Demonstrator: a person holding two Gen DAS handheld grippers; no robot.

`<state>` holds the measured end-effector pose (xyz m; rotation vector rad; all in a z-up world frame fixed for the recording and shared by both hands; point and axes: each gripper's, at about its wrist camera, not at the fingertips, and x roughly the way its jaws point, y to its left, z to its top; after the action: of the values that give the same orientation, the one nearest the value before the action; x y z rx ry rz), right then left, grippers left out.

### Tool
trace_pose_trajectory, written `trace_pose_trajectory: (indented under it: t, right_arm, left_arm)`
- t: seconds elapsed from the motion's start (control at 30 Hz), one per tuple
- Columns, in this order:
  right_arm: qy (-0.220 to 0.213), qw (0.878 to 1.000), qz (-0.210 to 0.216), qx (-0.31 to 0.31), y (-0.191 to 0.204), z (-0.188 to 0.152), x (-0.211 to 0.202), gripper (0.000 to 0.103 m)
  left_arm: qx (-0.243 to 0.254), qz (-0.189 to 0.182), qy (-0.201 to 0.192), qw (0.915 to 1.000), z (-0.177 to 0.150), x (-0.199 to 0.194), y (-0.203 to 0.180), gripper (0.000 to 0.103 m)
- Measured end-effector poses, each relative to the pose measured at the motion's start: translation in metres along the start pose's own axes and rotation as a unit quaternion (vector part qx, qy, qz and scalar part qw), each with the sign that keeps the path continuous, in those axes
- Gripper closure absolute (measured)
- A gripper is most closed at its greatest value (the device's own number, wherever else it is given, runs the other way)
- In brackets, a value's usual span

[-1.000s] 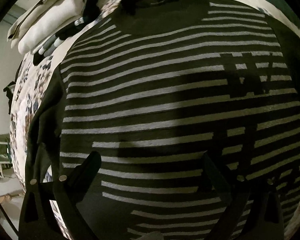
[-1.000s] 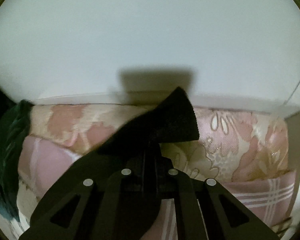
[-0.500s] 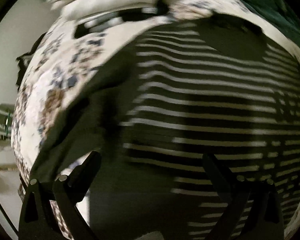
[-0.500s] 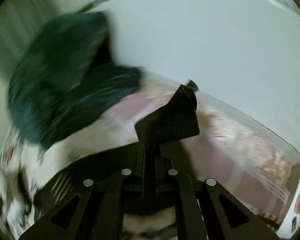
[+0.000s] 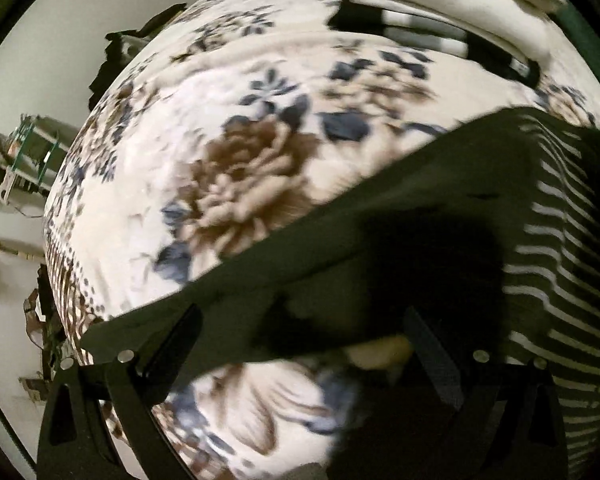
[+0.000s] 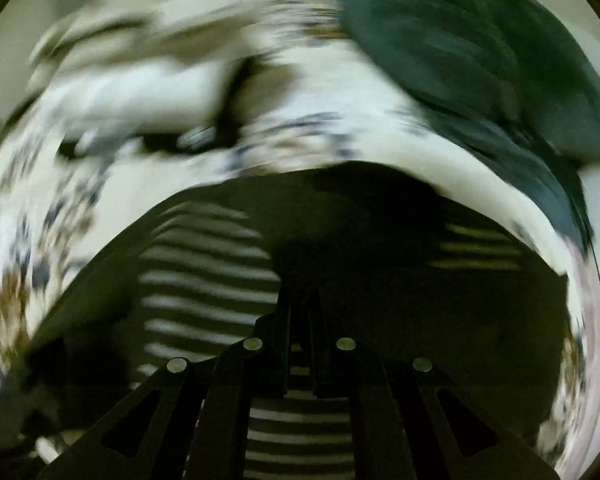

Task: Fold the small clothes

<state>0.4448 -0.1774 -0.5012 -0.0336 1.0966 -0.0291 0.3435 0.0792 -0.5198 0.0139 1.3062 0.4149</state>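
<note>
Evidently early: one dark white-striped knit top [image 5: 548, 240] lies spread on the floral bed blanket [image 5: 228, 168], a sleeve draped between the left claw [image 5: 300, 344]'s wide-open fingers. The right claw [image 6: 300, 300] is pinched shut above it; any cloth caught there is untellable. One folded pale pile [image 5: 440, 4] lies beyond.

Left gripper [image 5: 300, 344]: we see two black fingers, flat and tapered, with round silver screws at their bases.
Right gripper [image 6: 300, 304]: we see black fingers, triangular cut-outs in the black frame, four silver screws.
</note>
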Motion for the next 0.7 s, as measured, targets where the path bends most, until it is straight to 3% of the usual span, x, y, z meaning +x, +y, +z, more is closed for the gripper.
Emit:
trace_pose_trajectory:
  t: [0.13, 0.27, 0.33, 0.4, 0.43, 0.5, 0.57, 0.7]
  right_arm:
    - [-0.002, 0.998, -0.002, -0.065, 0.069, -0.013, 0.005, 0.096]
    - [0.013, 0.995, -0.006, -0.103, 0.095, -0.021, 0.005, 0.096]
    - [0.05, 0.993, 0.006, -0.111, 0.098, -0.023, 0.015, 0.095]
    - [0.08, 0.992, 0.046, -0.086, 0.081, -0.018, 0.014, 0.086]
    - [0.097, 0.989, 0.09, -0.06, 0.068, -0.017, 0.009, 0.079]
    - [0.11, 0.985, 0.133, -0.016, 0.043, -0.019, -0.003, 0.049]
    - [0.115, 0.98, 0.159, 0.033, 0.013, -0.028, -0.021, 0.045]
    - [0.134, 0.978, 0.14, 0.08, -0.032, -0.052, -0.043, 0.037]
  left_arm:
    - [-0.012, 0.001, -0.002, 0.9999, 0.001, 0.008, 0.022, 0.0]
    - [-0.026, -0.003, 0.011, 0.9996, 0.0, 0.019, 0.035, 0.0]
    - [-0.032, -0.008, 0.016, 0.9993, -0.001, 0.022, 0.04, 0.0]
    - [-0.036, -0.014, 0.014, 0.9992, -0.001, 0.02, 0.047, 0.0]
    - [-0.037, -0.016, 0.01, 0.9991, -0.003, 0.017, 0.053, 0.0]
    - [-0.044, -0.022, 0.007, 0.9988, -0.008, 0.013, 0.065, 0.0]
    - [-0.057, -0.027, 0.015, 0.9979, -0.016, 0.009, 0.087, 0.0]
    - [-0.104, -0.016, 0.033, 0.9939, -0.042, 0.004, 0.145, 0.0]
